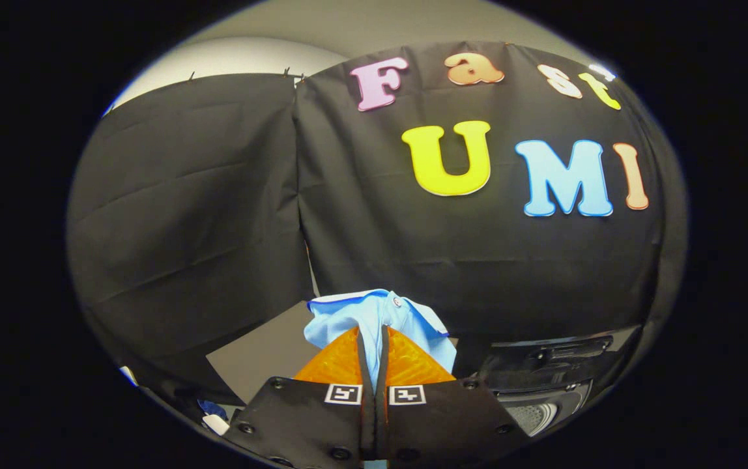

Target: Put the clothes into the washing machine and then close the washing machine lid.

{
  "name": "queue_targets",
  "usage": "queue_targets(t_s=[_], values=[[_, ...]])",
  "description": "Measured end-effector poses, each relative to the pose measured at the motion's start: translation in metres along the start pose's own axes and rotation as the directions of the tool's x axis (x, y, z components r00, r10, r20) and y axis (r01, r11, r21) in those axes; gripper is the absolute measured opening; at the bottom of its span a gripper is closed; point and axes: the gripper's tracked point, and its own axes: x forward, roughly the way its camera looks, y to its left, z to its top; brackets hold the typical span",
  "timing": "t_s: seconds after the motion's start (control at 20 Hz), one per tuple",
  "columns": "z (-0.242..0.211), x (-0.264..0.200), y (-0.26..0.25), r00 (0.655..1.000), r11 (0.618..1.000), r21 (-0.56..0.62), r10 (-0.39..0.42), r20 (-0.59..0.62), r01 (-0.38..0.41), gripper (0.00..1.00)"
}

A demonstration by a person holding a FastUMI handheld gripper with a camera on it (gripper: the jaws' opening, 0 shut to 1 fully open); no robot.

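- The gripper (374, 339) has its two fingers pressed together on a fold of a light blue garment (374, 312); the cloth is pinched in the narrow slit between them and bunches up over and past the tips.
- The garment looks like a small shirt: a darker blue trim runs along one edge and a small snap or button sits near the top of the bunch. More of the same cloth shows beneath the gripper body, so the piece seems to hang free, lifted off any surface.
- Just beyond the fingers and to their right, lower down, stands the washing machine (546, 381): a dark top panel with a handle-like recess, and below it a pale ribbed part that may be the drum. Whether the lid is raised I cannot tell, nor whether anything already lies inside.
- To the left of the fingers lies a grey table (263, 355), with small blue and white items (212, 417) at its near edge, too small to name.
- Behind everything hangs the booth's black cloth wall (185, 215).
- Judged step: carrying the garment to the machine. The next move calls for swinging right and down until the cloth hangs over the opening, then parting the fingers; closing the lid comes after.
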Motion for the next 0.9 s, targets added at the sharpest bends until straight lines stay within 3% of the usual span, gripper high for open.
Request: queue_targets(t_s=[0.15, 0.35, 0.9], values=[[0.023, -0.022, -0.042, 0.998, 0.999, 0.015, -0.040, 0.050, 0.039, 0.01], [0.021, -0.044, -0.100, 0.991, 0.993, 0.001, -0.120, 0.057, 0.120, 0.01], [-0.073, -0.047, -0.199, 0.963, 0.965, -0.003, -0.260, -0.066, 0.261, 0.01]])
